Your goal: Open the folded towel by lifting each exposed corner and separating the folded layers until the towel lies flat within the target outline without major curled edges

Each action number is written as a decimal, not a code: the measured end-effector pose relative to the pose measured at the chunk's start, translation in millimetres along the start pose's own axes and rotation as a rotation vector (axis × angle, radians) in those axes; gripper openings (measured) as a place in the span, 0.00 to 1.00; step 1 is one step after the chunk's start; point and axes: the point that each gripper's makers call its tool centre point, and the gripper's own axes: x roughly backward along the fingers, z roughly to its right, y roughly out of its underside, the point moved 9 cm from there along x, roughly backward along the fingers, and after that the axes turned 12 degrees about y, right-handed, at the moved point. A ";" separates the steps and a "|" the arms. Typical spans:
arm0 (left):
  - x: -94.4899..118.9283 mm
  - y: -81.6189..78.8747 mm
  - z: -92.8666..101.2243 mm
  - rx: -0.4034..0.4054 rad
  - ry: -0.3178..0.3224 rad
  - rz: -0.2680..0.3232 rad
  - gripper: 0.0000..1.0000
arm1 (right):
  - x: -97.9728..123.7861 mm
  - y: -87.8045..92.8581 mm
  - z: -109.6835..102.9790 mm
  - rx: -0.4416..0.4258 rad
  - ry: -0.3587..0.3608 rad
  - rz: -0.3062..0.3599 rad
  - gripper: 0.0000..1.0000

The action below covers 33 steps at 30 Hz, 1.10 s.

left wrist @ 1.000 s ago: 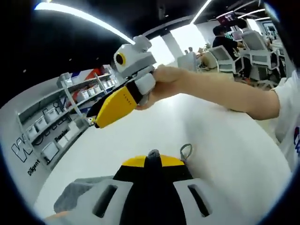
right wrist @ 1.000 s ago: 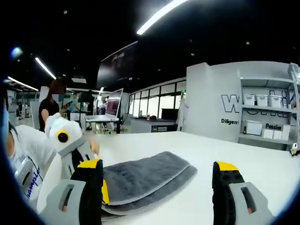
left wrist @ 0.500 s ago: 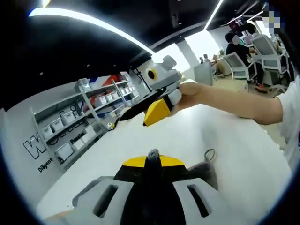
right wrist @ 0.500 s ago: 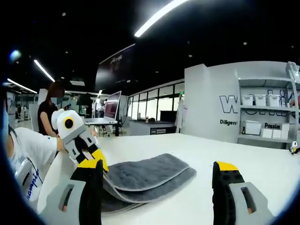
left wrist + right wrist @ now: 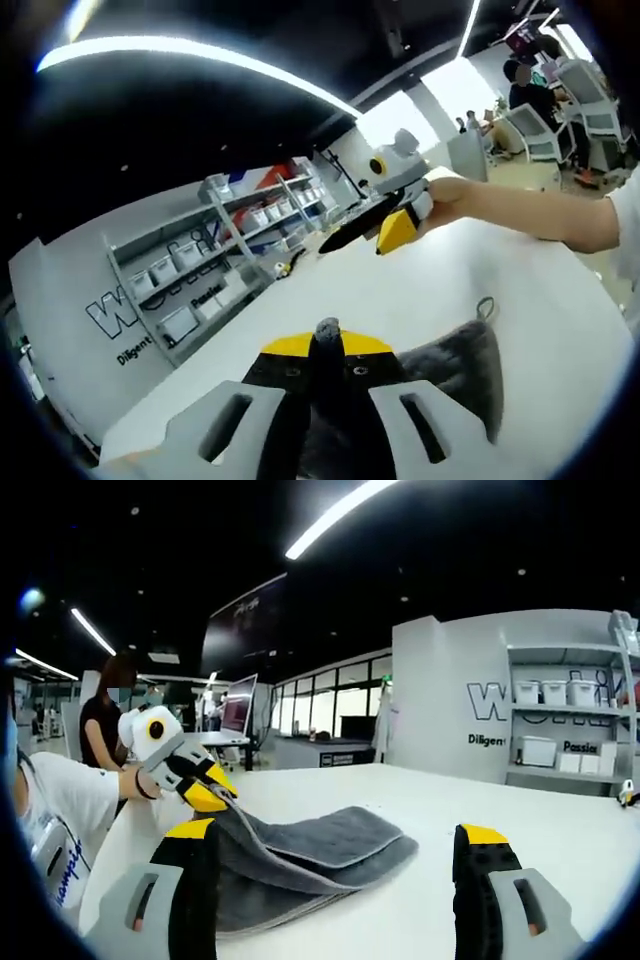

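Note:
A grey folded towel lies on the white table. In the right gripper view my left gripper is shut on the towel's near-left corner and holds the top layer raised off the layers beneath. In the left gripper view its shut jaws meet at the left gripper, with the towel and its hanging loop trailing to the right. My right gripper stands open above the towel's near edge with nothing between its fingers. The right gripper also hangs over the table, held by a hand.
White shelves with bins line the wall to the right of the table; the same shelves show in the left gripper view. A person stands far behind, near a desk with a monitor. People sit at office chairs.
My left gripper has risen with the towel's corner, peeling the top layer up off the fold. My right gripper has stayed open in place.

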 end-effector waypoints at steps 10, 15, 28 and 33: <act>23.9 6.9 -11.7 -0.014 -0.073 -0.022 0.07 | -1.0 3.5 -0.1 0.005 0.005 -0.019 0.99; 39.8 14.8 -15.0 -0.033 -0.113 -0.047 0.07 | -1.7 4.8 -0.1 0.007 0.007 -0.028 0.99; 71.6 37.3 -20.8 -0.038 -0.165 -0.107 0.07 | -3.4 7.5 -2.0 0.019 0.006 -0.049 0.99; 84.6 45.2 -26.5 -0.010 -0.192 -0.115 0.07 | -4.1 8.6 -3.5 0.025 0.002 -0.057 0.99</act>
